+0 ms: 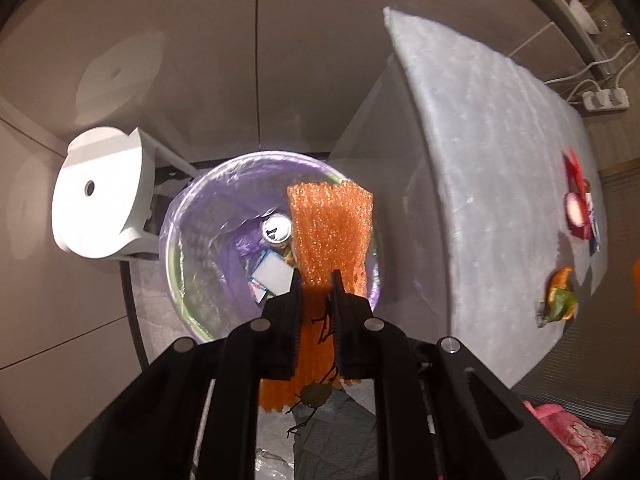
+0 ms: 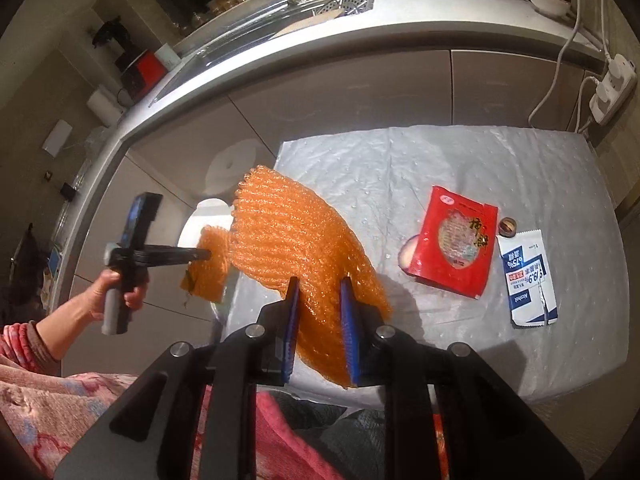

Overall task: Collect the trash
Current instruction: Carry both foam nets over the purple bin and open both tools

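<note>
In the left wrist view my left gripper point(image 1: 316, 276) is shut on a small orange foam net point(image 1: 330, 232) and points down over a trash bin point(image 1: 172, 248) lined with a purple bag. A dark twig with a leaf point(image 1: 316, 394) hangs at the same grip. A can point(image 1: 276, 229) and a white and blue packet point(image 1: 272, 274) lie in the bin. In the right wrist view my right gripper point(image 2: 320, 282) is shut on a larger orange foam net point(image 2: 288, 232), held up above the table's left part. On the table lie a red packet point(image 2: 454, 248) and a white and blue sachet point(image 2: 528, 280).
A grey cloth covers the table point(image 2: 440, 160). A fruit peel point(image 1: 560, 296) lies near its front edge and a small brown nut point(image 2: 507, 227) beside the red packet. A white stool point(image 1: 100, 196) stands next to the bin. A kitchen counter point(image 2: 360, 40) runs behind.
</note>
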The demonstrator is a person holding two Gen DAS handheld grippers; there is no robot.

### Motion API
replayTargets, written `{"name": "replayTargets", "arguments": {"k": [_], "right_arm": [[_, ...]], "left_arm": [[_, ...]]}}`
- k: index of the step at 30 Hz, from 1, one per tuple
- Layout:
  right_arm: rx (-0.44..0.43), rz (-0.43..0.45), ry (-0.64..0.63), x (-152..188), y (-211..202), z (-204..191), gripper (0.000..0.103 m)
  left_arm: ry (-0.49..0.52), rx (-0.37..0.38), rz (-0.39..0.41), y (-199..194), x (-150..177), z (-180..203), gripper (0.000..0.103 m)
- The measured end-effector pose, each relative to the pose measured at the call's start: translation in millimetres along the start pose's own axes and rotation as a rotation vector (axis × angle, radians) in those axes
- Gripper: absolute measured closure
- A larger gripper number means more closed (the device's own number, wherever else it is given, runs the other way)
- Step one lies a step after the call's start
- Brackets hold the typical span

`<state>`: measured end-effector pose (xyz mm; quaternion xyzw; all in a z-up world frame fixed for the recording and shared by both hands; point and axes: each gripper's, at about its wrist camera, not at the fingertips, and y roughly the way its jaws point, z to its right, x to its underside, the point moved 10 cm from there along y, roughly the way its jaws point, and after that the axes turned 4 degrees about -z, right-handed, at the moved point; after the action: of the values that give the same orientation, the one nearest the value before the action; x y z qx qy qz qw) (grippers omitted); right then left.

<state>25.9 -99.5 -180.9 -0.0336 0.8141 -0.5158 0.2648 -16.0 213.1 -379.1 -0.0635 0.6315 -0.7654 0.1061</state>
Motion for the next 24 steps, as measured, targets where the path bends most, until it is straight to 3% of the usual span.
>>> {"name": "replayTargets", "arguments": {"k": [2,4,6,9,12,16,18,21,24], "right_arm": [[-0.007,0.008,-0.005,-4,0,-13,0.083],[-0.003,0.008,-0.019,-7,2,-26,0.083],[-0.004,0.002,-0.036,-9,5,-41,0.083],[0.002,-0.015,-0.079,-8,14,-63,0.083],[-0.017,-0.042,-0.103,-7,28,-83,0.082],[-0.052,-0.098,-0.155,-7,62,-114,0.082],[-0.070,-0.133,-0.185,-7,85,-130,0.082],[-0.091,-0.209,-0.215,-4,129,-150,0.082],[-0.090,-0.286,-0.254,0,169,-168,0.082]], "left_arm": [[-0.025,-0.009,-0.035,19,0,-13,0.090],[-0.040,-0.032,-0.073,36,0,-23,0.081],[-0.052,-0.048,-0.095,46,0,-29,0.055],[-0.049,-0.038,-0.096,48,0,-29,0.047],[-0.050,-0.007,-0.080,39,-1,-25,0.047],[-0.062,0.030,0.004,-1,2,-24,0.047],[-0.071,0.027,0.060,-30,6,-28,0.040],[-0.088,-0.035,0.139,-71,14,-39,0.029],[-0.100,-0.071,0.203,-108,24,-46,0.025]]}}
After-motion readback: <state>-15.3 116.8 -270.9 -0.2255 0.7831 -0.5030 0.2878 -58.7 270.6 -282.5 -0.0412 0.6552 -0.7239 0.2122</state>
